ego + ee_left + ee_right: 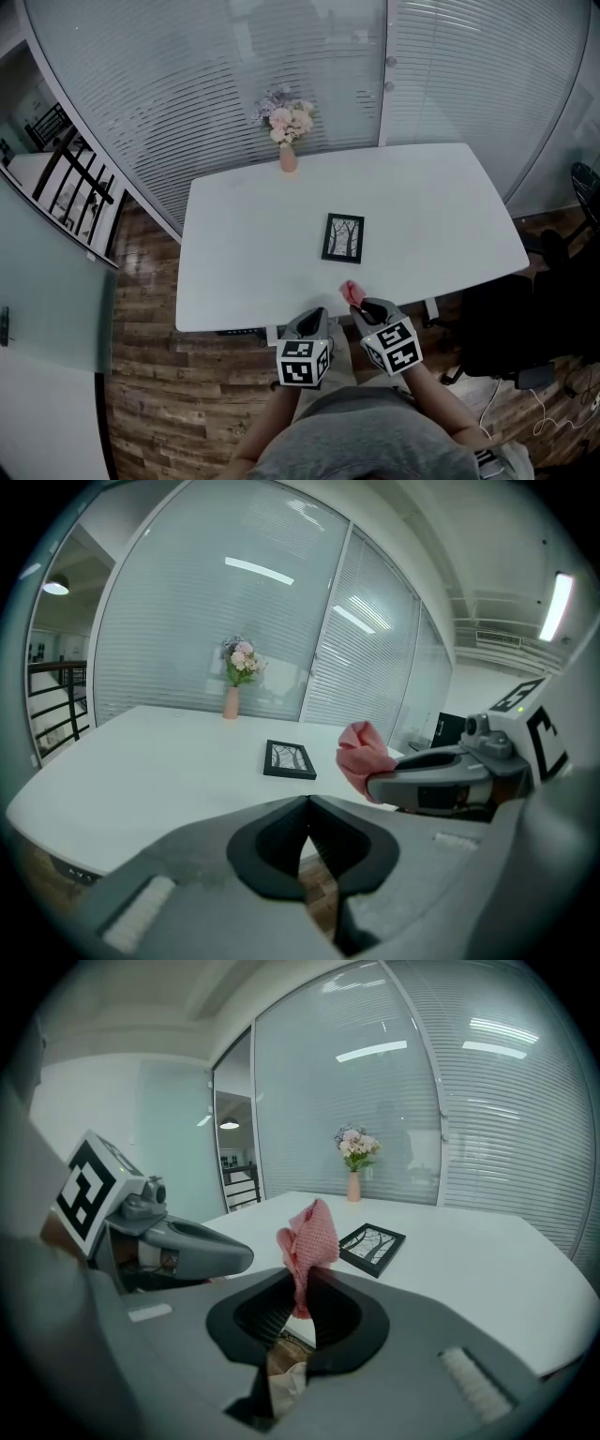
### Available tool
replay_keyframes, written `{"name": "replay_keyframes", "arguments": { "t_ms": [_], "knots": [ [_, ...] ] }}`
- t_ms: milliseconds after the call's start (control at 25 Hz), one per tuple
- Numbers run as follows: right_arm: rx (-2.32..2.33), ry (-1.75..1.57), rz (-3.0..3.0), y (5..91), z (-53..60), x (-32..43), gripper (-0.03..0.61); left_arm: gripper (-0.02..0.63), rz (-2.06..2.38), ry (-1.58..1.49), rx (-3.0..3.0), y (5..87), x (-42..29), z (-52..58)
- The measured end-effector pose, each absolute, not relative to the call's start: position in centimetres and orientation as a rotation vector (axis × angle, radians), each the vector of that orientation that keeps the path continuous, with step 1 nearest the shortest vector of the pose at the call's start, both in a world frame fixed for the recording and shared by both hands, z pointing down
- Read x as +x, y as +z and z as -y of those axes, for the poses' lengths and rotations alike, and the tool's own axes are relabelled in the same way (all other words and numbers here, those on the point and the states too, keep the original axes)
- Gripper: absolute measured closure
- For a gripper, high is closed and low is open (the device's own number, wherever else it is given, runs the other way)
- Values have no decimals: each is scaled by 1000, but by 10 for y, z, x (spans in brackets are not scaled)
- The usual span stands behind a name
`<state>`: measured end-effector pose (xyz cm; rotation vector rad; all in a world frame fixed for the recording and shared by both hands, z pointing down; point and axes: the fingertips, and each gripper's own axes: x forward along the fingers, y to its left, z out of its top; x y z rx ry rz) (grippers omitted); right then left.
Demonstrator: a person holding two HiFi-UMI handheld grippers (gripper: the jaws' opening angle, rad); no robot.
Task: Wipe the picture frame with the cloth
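Right gripper (pixel 305 1283) is clamped on a pink cloth (pixel 309 1237), which sticks up bunched from between its jaws, at the near edge of the white table (pixel 253 244). Left gripper (pixel 307 803) hangs just beside it, jaws closed together with nothing between them. Farther out, the black picture frame (pixel 343 238) lies flat near the table's middle, apart from both grippers. A vase of flowers (pixel 288 155) stands at the far edge.

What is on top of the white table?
A frame lying flat, and a vase of flowers near the far edge. What the frame covers cannot be seen. The cloth is in the right tongs.
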<state>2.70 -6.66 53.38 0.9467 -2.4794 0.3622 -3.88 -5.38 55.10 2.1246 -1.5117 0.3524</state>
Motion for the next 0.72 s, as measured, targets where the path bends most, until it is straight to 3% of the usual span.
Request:
{"name": "replay_keyframes", "arguments": {
  "t_ms": [720],
  "knots": [
    [929,349,2508,529,87,16,540,612,1533,334,2112,549,-46,73]
  ]
}}
